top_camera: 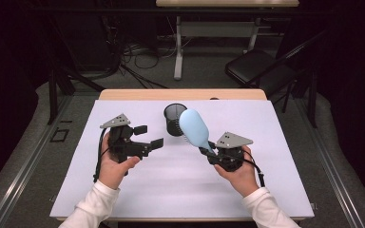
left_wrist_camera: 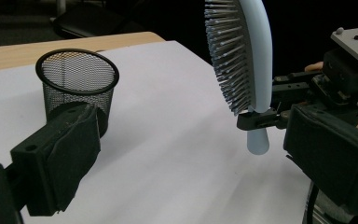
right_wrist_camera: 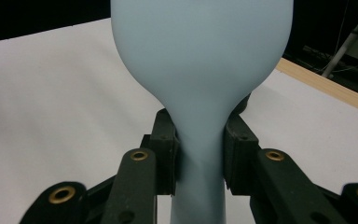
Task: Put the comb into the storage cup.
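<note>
My right claw (top_camera: 205, 151) pinches the brush (top_camera: 194, 128) by its handle, head up beside the cup (top_camera: 175, 118); left claw (top_camera: 148, 136) spread, empty. I should tip it handle-first — slowly — over the rim.

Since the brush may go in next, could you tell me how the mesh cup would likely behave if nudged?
The mesh cup looks thin-walled and empty, so probably light and easily slid. Standing upright on smooth white sheet, it may tip under the long hairbrush held by the right gripper.
</note>
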{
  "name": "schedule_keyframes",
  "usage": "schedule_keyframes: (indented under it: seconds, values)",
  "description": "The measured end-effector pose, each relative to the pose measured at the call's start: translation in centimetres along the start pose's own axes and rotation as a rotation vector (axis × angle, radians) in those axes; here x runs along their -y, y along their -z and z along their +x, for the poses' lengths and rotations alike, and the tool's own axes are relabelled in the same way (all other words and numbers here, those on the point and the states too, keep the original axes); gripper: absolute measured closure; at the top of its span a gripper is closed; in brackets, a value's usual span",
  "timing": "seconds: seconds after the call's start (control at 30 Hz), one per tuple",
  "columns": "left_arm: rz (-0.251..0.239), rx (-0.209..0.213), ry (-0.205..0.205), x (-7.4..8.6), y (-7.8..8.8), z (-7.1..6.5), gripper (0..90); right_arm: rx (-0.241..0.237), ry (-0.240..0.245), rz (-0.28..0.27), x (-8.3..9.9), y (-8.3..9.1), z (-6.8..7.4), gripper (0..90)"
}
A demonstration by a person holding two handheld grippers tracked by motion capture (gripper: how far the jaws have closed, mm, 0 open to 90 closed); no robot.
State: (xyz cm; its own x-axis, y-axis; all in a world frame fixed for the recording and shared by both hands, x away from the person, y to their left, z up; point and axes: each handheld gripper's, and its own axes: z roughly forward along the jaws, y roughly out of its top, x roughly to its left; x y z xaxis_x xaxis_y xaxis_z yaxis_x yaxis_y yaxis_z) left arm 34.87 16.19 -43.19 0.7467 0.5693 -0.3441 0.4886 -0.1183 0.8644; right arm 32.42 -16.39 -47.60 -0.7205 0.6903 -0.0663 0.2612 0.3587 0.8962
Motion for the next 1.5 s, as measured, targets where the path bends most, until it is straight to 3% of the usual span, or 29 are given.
schedule_keyframes:
  seconds: [0.6,1.07,1.33,1.5]
  values:
    - [0.055,0.057,-0.014,-2.7,-2.4,-1.7,3.9,0.002,0.005,-0.005,0.2,-0.2,0.2,69.4]
    - [0.087,0.055,0.001,-3.7,-3.8,-2.1,4.3,0.003,0.006,-0.012,0.2,-0.2,0.3,69.3]
    - [0.083,0.058,0.014,-4.0,-4.3,-2.1,4.4,0.003,0.01,-0.013,0.2,-0.3,0.4,69.4]
    - [0.063,0.04,0.01,-4.0,-4.6,-2.1,4.4,0.003,0.01,-0.013,0.2,-0.3,0.4,69.3]
